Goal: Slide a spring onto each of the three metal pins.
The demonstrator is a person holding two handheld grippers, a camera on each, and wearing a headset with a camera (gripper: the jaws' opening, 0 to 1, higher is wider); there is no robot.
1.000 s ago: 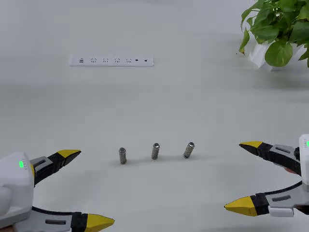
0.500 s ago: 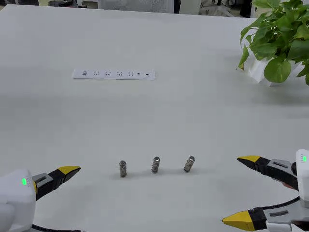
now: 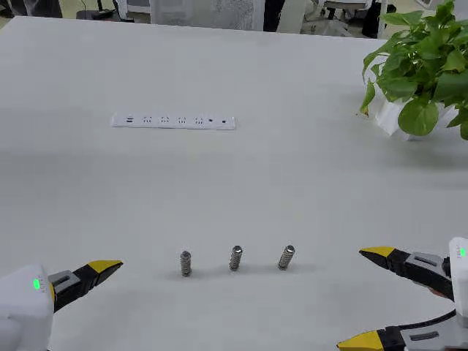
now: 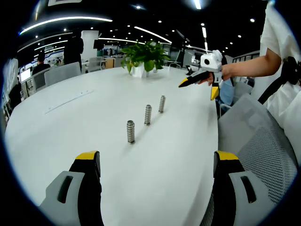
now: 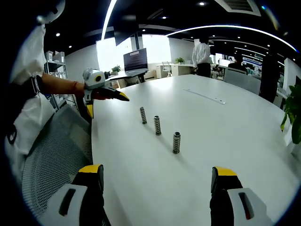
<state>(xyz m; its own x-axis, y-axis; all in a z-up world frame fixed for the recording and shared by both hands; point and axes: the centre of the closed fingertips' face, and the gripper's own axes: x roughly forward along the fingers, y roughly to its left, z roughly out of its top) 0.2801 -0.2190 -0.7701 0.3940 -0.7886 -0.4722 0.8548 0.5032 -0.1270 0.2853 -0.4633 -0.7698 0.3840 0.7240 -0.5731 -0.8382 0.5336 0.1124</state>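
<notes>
Three metal pins stand upright in a row on the white table (image 3: pixel 241 183): left pin (image 3: pixel 185 263), middle pin (image 3: pixel 235 258), right pin (image 3: pixel 286 257). Each has a spring coiled around it, with a round cap on top. The left gripper view shows the same row running away from me (image 4: pixel 130 131), (image 4: pixel 147 114), (image 4: pixel 162 103). My left gripper (image 4: pixel 157 157) is open and holds nothing; one yellow fingertip (image 3: pixel 104 266) shows left of the row. My right gripper (image 3: pixel 368 297) is open and holds nothing, well to the right of the row.
A white power strip (image 3: pixel 173 121) lies flat at the far left-centre. A potted green plant (image 3: pixel 420 66) stands at the far right. A grey mesh chair (image 4: pixel 263 150) sits off the table's near edge. The person's sleeve and arm (image 5: pixel 51 84) hold the other gripper.
The head camera has tipped up, so the table shifted down. Both grippers sit lower toward the bottom edge, and the left one's lower finger is out of frame. The pins stand unmoved.
</notes>
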